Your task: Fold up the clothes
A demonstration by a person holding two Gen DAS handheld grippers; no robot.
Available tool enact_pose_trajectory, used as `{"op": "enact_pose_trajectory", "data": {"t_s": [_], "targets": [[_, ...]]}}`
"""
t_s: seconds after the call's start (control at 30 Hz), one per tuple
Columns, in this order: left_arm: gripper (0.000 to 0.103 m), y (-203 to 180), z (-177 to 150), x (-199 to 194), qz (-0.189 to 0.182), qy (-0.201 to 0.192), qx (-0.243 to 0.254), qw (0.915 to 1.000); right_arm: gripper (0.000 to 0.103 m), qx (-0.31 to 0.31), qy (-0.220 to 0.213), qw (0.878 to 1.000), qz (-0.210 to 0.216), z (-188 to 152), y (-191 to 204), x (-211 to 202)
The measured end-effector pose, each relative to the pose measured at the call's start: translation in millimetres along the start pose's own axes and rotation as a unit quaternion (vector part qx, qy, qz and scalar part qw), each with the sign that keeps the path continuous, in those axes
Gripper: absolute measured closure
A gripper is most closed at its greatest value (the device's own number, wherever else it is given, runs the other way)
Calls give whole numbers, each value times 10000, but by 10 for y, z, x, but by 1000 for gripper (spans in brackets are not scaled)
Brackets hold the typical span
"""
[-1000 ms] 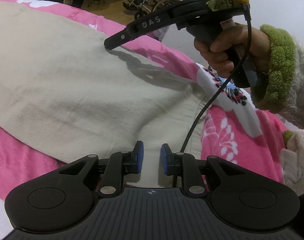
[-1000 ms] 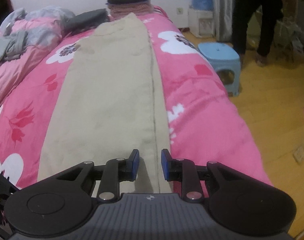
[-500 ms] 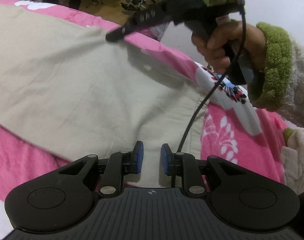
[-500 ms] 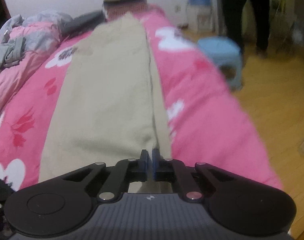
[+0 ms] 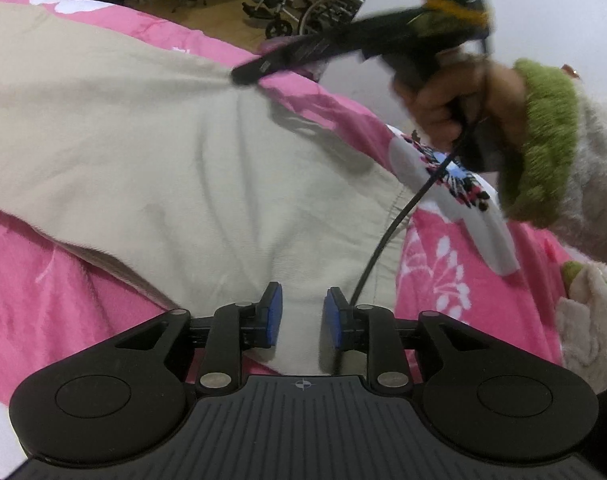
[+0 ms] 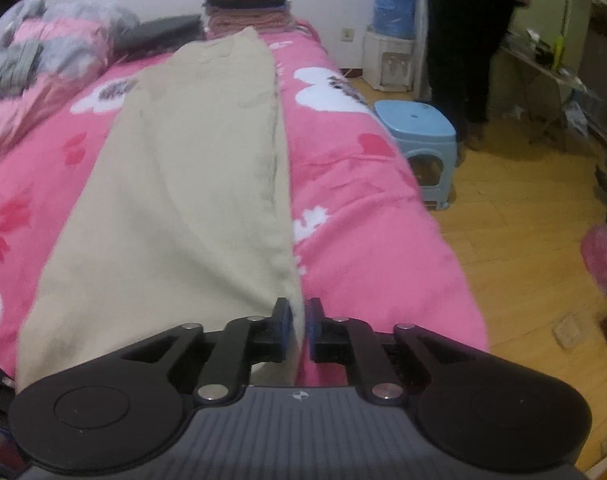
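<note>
Beige cotton trousers [image 6: 175, 184] lay lengthwise on the pink floral quilt [image 6: 355, 216], filling mid-frame. The right tool [image 6: 297, 330], its jaws just reopening slightly, pinched their edge; the left tool [image 5: 301, 312], spread apart, straddled loose cloth. Doing it well probably meant lifting both corners evenly.

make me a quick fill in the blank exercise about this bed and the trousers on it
1. The beige trousers lie stretched along a quilt whose main colour is ____.
2. At the far end of the bed sits a stack of folded clothes with a ____ item on top.
3. On the wooden floor beside the bed stands a light blue plastic ____.
4. The right gripper pinches the trousers at their ____ edge in its own view.

Missing words: pink; white; stool; right
</note>
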State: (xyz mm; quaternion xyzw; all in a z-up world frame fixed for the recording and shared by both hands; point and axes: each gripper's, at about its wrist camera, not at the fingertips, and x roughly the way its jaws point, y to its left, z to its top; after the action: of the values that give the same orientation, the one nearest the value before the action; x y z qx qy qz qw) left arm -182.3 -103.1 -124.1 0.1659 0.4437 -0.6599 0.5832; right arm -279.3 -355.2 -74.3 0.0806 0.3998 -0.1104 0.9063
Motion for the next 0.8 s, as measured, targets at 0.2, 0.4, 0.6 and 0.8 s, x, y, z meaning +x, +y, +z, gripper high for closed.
{"op": "enact_pose_trajectory", "data": {"t_s": [0.2, 0.4, 0.6, 0.8], "targets": [[76, 41, 22, -16, -99, -45, -160, 9998, 93, -429, -73, 9944, 962, -129, 108, -478], [76, 188, 96, -143, -192, -300, -585, 9977, 92, -838, 901, 9907, 575, -392, 183, -233], [76, 248, 79, -75, -147, -255, -787, 9965, 88, -161, 291, 9965, 768, 271, 17, -202], [74, 237, 58, -53, -192, -260, -778, 9964, 78, 67, 116, 9974, 709, 901, 40, 515]]}}
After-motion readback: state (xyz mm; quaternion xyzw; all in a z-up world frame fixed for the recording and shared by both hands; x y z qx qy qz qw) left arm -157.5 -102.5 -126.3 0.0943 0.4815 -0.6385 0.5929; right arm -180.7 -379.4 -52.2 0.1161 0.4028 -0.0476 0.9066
